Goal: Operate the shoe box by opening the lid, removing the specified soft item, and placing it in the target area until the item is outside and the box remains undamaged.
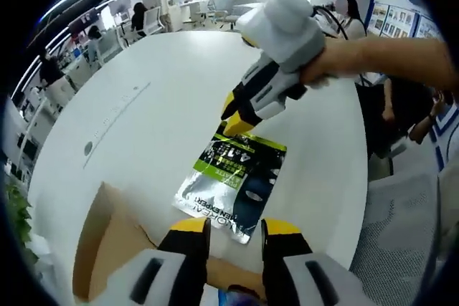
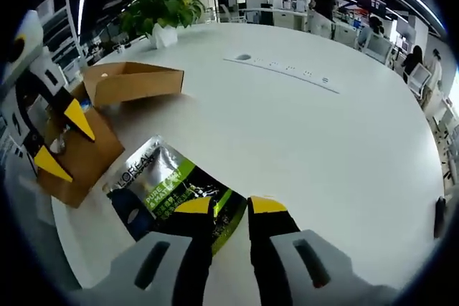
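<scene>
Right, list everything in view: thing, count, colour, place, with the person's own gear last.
Silver, green and black foil sachet: one, lying flat on the table, outside the box, one edge at the right gripper's tips.
Brown cardboard shoe box: one, open, beside the sachet.
Brown cardboard lid flap: one, folded out flat on the table.
Round white table: one, carrying everything.
Grey socket strip: one, set into the tabletop, far side.
Green potted plant: one, white pot, table's far edge.
Office desks and people: several, background.
Left gripper: grey, yellow-tipped, open over the box flap.
Right gripper: grey, yellow-tipped, at the sachet's edge; grip unclear.
</scene>
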A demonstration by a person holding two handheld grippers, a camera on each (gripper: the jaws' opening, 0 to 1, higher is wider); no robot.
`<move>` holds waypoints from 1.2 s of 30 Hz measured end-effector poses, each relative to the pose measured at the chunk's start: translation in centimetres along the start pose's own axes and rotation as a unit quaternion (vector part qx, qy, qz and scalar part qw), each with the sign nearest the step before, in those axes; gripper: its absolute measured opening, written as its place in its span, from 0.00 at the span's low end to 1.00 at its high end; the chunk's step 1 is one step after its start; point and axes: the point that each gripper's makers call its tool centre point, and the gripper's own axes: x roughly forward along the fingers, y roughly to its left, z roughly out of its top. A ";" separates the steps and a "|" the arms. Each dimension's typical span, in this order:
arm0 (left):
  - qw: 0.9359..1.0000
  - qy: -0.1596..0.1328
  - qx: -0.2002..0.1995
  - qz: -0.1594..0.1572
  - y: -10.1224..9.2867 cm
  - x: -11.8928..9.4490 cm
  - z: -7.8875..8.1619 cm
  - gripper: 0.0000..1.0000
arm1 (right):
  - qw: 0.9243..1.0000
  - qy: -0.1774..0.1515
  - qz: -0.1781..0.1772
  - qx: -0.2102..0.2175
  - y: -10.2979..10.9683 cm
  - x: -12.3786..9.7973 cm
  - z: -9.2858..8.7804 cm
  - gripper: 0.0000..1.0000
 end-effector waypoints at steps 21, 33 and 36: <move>0.994 -0.080 -0.075 0.016 0.6 -5.5 -0.7 0.44 | 1.000 -0.008 0.001 -0.019 3.0 -5.0 0.8 0.32; 0.987 -0.117 -0.104 0.040 1.0 -8.9 -2.1 0.54 | 1.000 -0.024 0.002 -0.019 5.0 -8.2 1.6 0.41; 0.985 -0.127 -0.109 0.045 1.0 -10.0 -2.8 0.57 | 1.000 -0.025 0.005 -0.018 5.9 -8.9 1.7 0.43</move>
